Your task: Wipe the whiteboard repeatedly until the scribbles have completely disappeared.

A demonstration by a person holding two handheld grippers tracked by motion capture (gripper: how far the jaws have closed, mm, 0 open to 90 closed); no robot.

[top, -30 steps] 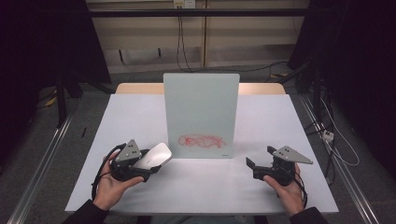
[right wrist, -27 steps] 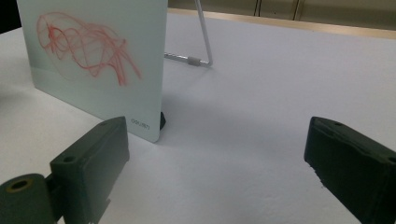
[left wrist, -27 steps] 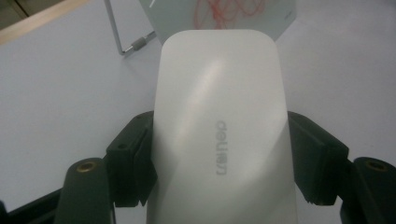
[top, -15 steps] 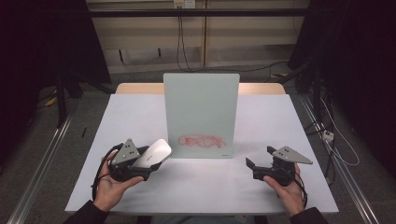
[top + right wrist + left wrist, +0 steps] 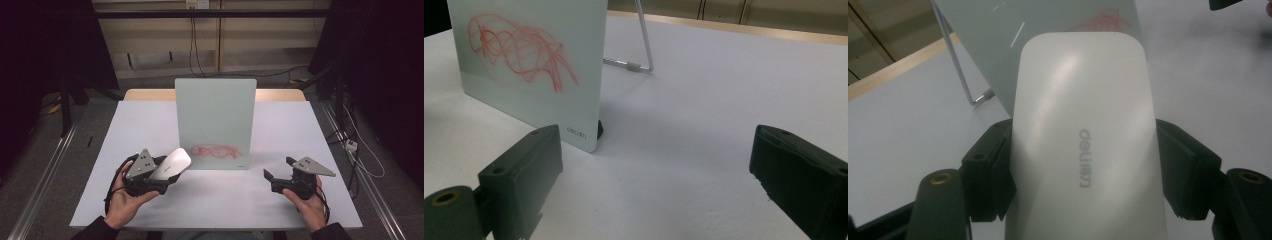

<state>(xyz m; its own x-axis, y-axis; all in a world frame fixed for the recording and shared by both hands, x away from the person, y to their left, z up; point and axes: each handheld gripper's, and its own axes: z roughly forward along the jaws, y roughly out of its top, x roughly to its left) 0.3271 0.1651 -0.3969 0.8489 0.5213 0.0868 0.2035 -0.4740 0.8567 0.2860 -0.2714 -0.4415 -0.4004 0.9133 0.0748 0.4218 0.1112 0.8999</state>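
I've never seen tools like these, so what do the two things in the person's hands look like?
Each hand-held gripper, left and right, is a chunky black device ending in two blocky black jaws with small round screw holes. A grey three-cornered plate sits on top of each. Black cable loops from the left one. The person wears dark sleeves.

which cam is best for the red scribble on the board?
Right gripper view: the red scribble is close and sharp on the whiteboard, each stroke distinct. High view shows it small and low on the board. In the left gripper view it is mostly hidden behind the white eraser held in the left claw.
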